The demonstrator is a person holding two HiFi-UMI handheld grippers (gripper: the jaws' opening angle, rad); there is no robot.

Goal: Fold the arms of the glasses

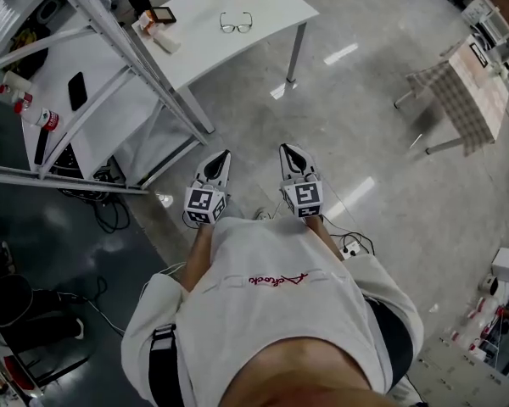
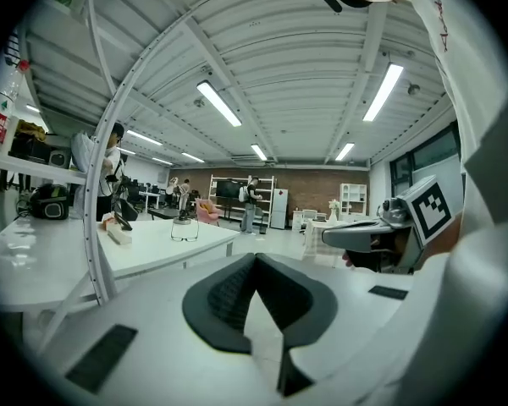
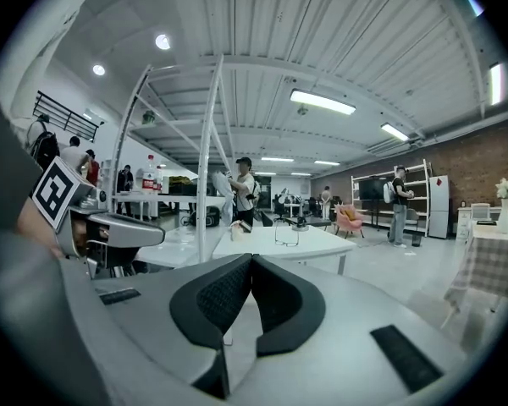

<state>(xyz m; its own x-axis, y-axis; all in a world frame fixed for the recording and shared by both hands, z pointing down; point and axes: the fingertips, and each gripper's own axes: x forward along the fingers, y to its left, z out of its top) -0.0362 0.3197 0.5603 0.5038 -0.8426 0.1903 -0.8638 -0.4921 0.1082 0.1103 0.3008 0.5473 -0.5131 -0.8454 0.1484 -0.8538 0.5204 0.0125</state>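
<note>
Grey polished floor [image 1: 382, 125] fills most of the head view, and the white table [image 1: 267, 11] stands at its far side, well apart from the person. To the left of the table rises a white metal rack [image 1: 119, 32]. Short of the table, close to the person's body, the left gripper [image 1: 223, 157] and the right gripper [image 1: 287, 151] point toward it side by side. Each gripper view shows its dark pads pressed together with nothing between them, so both claws are closed and empty. The glasses [image 1: 236, 24] lie near the middle of the table, untouched, and their arms seem to be spread. The step in hand looks like the approach, and no folding has begun. Next, both grippers need to reach the table. One claw would open to steady the lenses while the other pushes an arm inward.
</note>
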